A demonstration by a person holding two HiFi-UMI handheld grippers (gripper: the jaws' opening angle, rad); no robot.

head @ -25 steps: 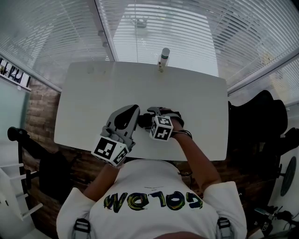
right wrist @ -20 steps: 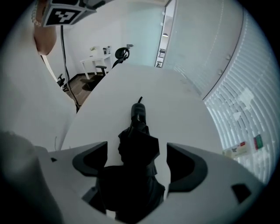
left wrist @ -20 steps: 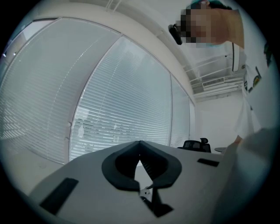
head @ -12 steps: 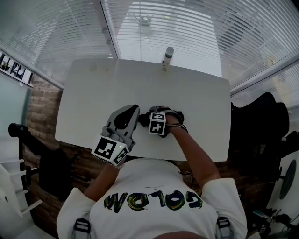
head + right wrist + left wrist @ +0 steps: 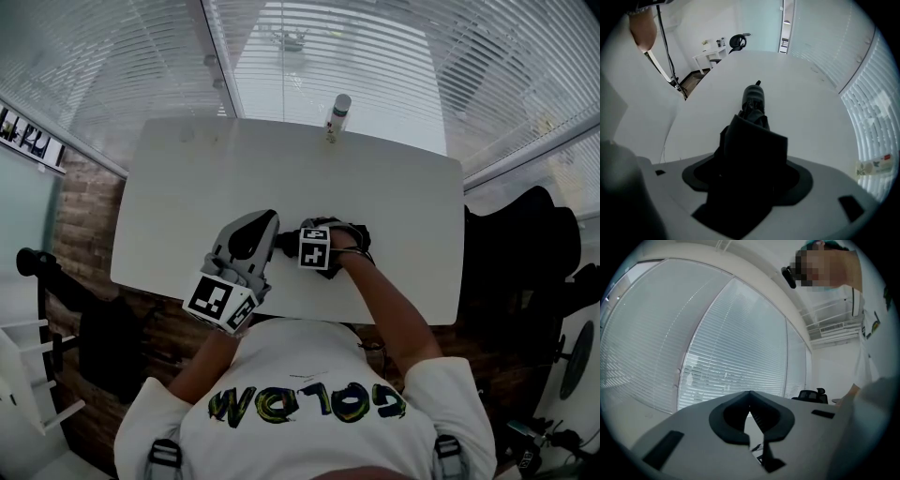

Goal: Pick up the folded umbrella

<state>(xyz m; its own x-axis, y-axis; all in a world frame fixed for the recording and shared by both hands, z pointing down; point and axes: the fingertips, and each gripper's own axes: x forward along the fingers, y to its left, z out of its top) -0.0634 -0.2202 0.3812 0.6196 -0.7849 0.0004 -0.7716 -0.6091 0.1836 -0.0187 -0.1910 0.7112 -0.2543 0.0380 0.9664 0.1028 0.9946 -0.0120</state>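
The folded umbrella (image 5: 753, 101) is a dark bundle lying on the white table (image 5: 394, 197) near its front edge; a short dark stretch of the umbrella (image 5: 286, 244) shows left of my right gripper's marker cube. My right gripper (image 5: 320, 255) points steeply down over it. In the right gripper view the right gripper (image 5: 752, 157) has the dark fabric filling the space between its jaws, which have just been closing around it; the umbrella still rests on the table. My left gripper (image 5: 251, 236) hangs level beside it, left gripper (image 5: 751, 420) shut and empty.
A white bottle (image 5: 337, 113) stands at the table's far edge; it also appears as the bottle (image 5: 875, 166) at the right of the right gripper view. Window blinds (image 5: 309, 47) lie beyond the table. A black office chair (image 5: 525, 244) stands to the right.
My right gripper has sunk onto the umbrella and tipped further downward. The left gripper has stayed where it was.
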